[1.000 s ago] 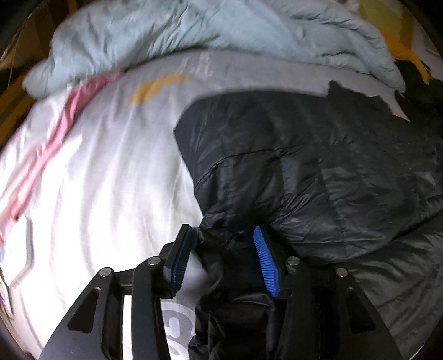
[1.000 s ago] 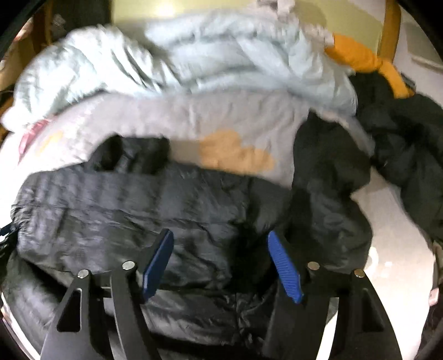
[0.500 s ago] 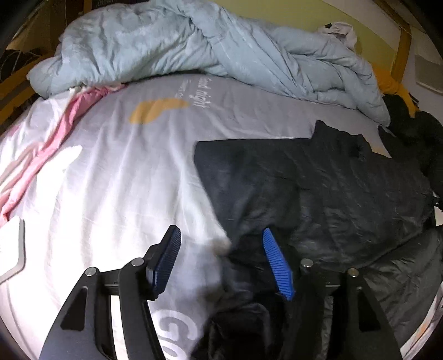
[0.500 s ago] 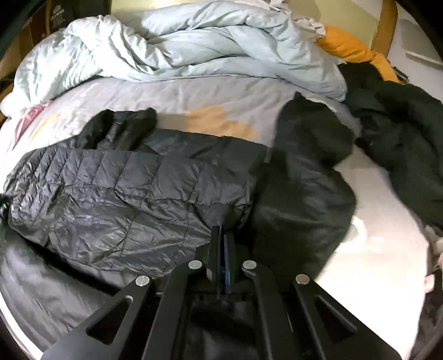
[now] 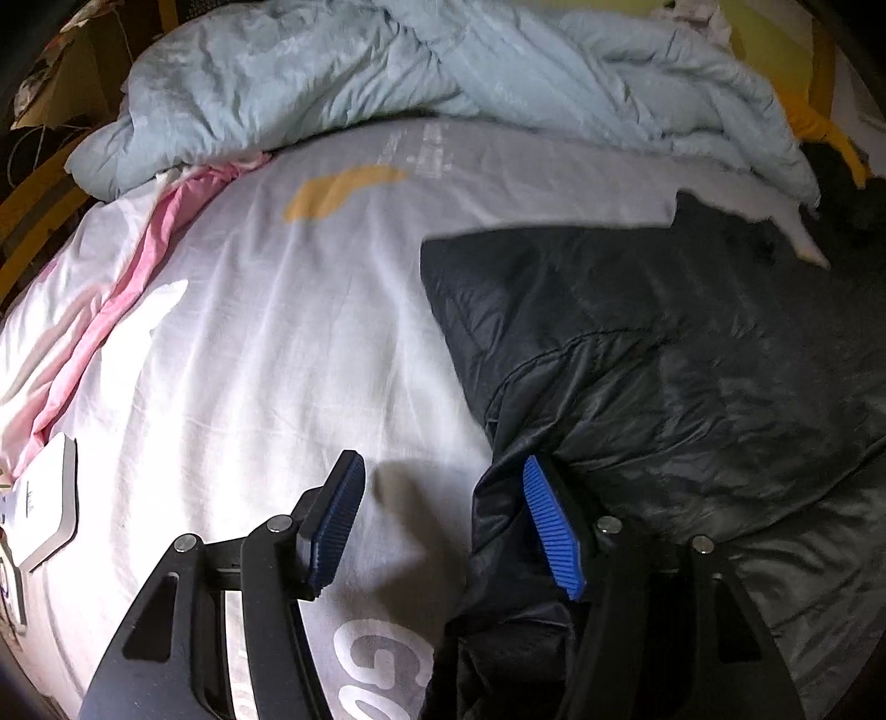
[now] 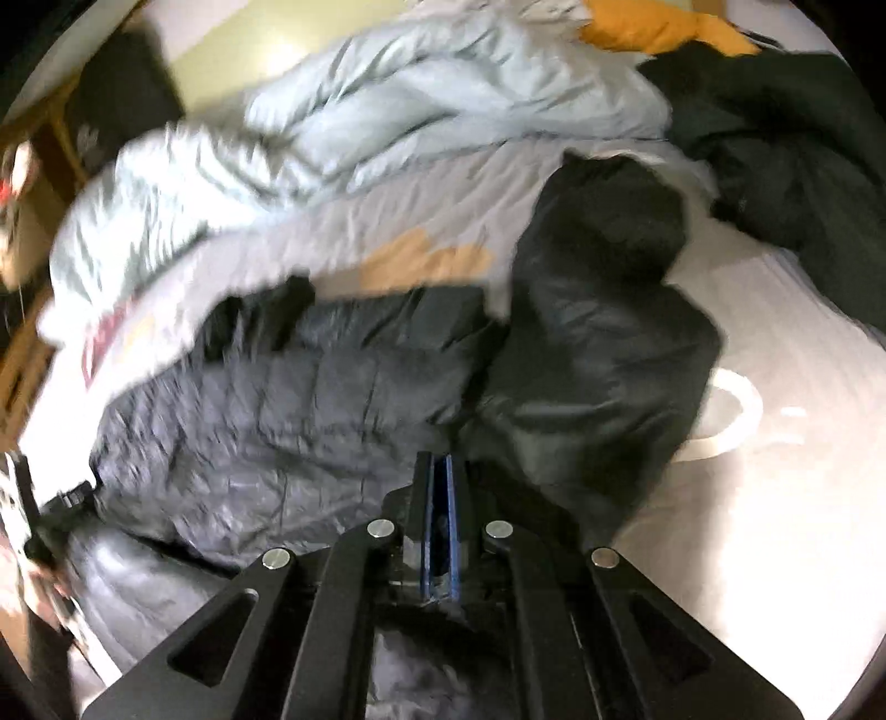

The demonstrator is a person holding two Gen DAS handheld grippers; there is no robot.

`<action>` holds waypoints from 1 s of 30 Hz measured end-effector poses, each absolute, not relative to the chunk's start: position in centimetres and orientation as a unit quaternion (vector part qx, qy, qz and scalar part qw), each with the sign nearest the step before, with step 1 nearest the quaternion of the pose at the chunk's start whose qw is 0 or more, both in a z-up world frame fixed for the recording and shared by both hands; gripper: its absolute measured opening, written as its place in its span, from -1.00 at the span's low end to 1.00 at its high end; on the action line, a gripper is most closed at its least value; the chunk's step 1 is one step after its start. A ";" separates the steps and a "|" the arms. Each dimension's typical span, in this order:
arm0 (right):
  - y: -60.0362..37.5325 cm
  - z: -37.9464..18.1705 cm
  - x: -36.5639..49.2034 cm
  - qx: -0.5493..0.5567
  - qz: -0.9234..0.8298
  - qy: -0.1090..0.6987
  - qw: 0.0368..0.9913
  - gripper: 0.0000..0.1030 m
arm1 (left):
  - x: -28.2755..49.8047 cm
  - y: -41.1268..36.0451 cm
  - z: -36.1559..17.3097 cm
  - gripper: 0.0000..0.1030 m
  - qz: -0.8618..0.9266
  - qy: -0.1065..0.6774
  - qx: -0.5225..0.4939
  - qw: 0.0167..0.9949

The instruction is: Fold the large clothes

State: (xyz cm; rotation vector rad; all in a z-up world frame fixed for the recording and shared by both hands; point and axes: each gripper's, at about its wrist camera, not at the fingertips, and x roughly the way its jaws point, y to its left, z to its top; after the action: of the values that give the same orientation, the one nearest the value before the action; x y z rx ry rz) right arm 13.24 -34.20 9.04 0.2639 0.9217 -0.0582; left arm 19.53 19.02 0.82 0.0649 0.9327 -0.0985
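Note:
A black quilted puffer jacket (image 5: 664, 343) lies folded on the white bed sheet (image 5: 266, 343), right of centre in the left wrist view. My left gripper (image 5: 443, 515) is open at the jacket's left edge; its right finger (image 5: 554, 531) touches the fabric, its left finger is over bare sheet. In the right wrist view the jacket (image 6: 310, 421) fills the middle. My right gripper (image 6: 437, 476) is shut on a fold of the jacket near its front edge. The right wrist view is blurred.
A crumpled pale blue duvet (image 5: 443, 72) lies across the far side of the bed. Pink cloth (image 5: 138, 266) runs along the left. A white flat device (image 5: 44, 509) lies at the left edge. Dark garments (image 6: 803, 138) and an orange cloth (image 6: 653, 27) lie far right.
My left gripper let go of the jacket and stays open at its edge. My right gripper closed on the jacket fold and is now moving, with the view swinging left.

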 end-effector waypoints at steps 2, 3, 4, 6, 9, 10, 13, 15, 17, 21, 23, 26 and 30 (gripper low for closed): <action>-35.2 10.6 12.5 0.113 -0.051 0.422 0.898 -0.86 | 19.1 19.2 1.9 0.14 -0.055 0.432 0.015 0.900; -35.6 11.2 12.3 0.100 -0.063 0.414 0.903 -0.86 | 18.7 19.3 2.5 0.14 -0.059 0.421 0.005 0.905; -35.8 11.7 12.1 0.092 -0.072 0.410 0.905 -0.85 | 18.4 19.4 2.9 0.15 -0.061 0.412 -0.004 0.909; -36.8 12.4 11.9 0.086 -0.089 0.403 0.907 -0.85 | 17.5 19.5 3.9 0.20 -0.068 0.395 -0.017 0.916; -38.1 12.6 12.5 0.097 -0.095 0.403 0.905 -0.65 | 16.3 19.3 4.8 0.29 -0.063 0.368 -0.011 0.928; -38.2 12.4 12.8 0.100 -0.098 0.406 0.903 -0.45 | 16.1 19.2 5.0 0.30 -0.061 0.361 -0.007 0.930; -38.1 11.5 13.9 0.087 -0.106 0.414 0.900 -0.20 | 15.8 18.9 5.2 0.31 -0.060 0.348 -0.001 0.936; -37.5 10.7 15.1 0.059 -0.122 0.423 0.896 -0.19 | 15.9 18.8 4.9 0.32 -0.063 0.348 -0.001 0.935; -37.3 10.3 16.1 0.049 -0.128 0.423 0.895 -0.15 | 16.4 18.7 4.4 0.33 -0.060 0.355 0.003 0.933; -36.3 9.9 19.5 0.037 -0.128 0.430 0.893 -0.12 | 17.3 18.1 3.2 0.33 -0.053 0.368 0.018 0.928; -35.3 10.2 21.8 0.019 -0.133 0.431 0.892 -0.12 | 17.5 17.9 2.7 0.33 -0.049 0.374 0.028 0.926; -34.9 9.5 25.4 -0.009 -0.174 0.461 0.870 -0.10 | 18.0 17.7 1.7 0.33 -0.049 0.392 0.027 0.918; -37.2 6.5 28.7 0.005 -0.233 0.518 0.823 -0.10 | 18.9 18.0 0.7 0.33 -0.053 0.417 0.007 0.907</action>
State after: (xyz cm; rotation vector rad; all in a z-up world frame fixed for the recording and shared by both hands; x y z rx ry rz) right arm 28.72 -37.24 6.46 0.0111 1.1015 -0.4962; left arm 18.88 18.01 0.71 0.0154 0.8602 -0.1089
